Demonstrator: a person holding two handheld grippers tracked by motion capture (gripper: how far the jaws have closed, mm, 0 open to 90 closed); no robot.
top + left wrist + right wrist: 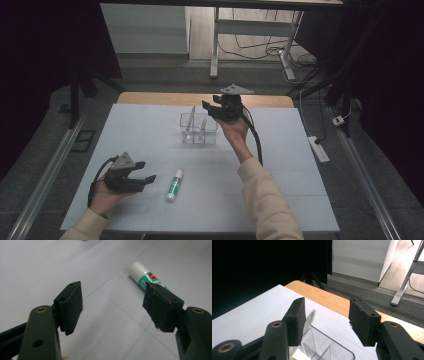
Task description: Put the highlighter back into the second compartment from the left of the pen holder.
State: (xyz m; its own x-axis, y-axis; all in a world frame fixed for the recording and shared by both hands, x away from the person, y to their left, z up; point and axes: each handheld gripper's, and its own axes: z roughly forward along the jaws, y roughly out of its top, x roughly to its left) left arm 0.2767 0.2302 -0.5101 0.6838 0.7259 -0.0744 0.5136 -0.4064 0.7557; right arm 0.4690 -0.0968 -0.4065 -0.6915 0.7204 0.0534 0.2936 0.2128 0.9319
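Both grippers' fingers stand apart, empty: left gripper (145, 171) beside glue stick (175, 185), right gripper (209, 108) above clear box (198, 136).

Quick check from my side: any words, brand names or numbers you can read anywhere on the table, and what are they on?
Glue stick: a small red patch with white lettering on its green and white label, too blurred to read in the left gripper view, too small in the high view.
Clear organizer box: no text seen.
Table sheet: plain, no markings beyond faint grid lines.

The glue stick (150, 280) is partly hidden behind a jaw; the clear organizer (324, 350) is cut off below.
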